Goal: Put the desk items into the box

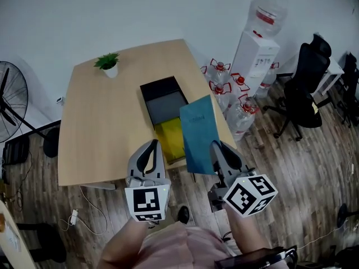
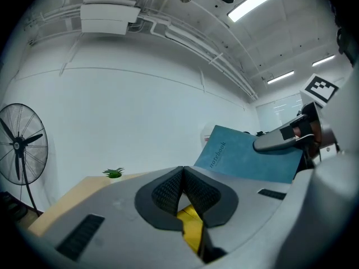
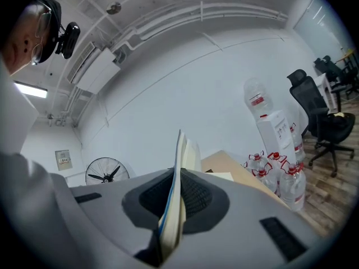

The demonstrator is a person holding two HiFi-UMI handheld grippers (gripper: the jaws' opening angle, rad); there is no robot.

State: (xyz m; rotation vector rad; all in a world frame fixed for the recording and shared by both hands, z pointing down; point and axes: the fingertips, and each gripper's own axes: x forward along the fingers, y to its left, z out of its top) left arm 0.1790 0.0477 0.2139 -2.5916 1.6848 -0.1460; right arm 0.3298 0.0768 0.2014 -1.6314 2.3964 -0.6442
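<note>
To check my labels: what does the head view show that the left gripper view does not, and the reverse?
Only the head view: the black box and the wooden floor. Only the left gripper view: the ceiling air conditioner. Both: the blue notebook clamped in the right claw, the potted plant and the fan.

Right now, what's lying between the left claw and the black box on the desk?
A yellow flat item lies between the left claw and the black box; the head view shows it.

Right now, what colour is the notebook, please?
The notebook is teal blue; head view shows it best.
</note>
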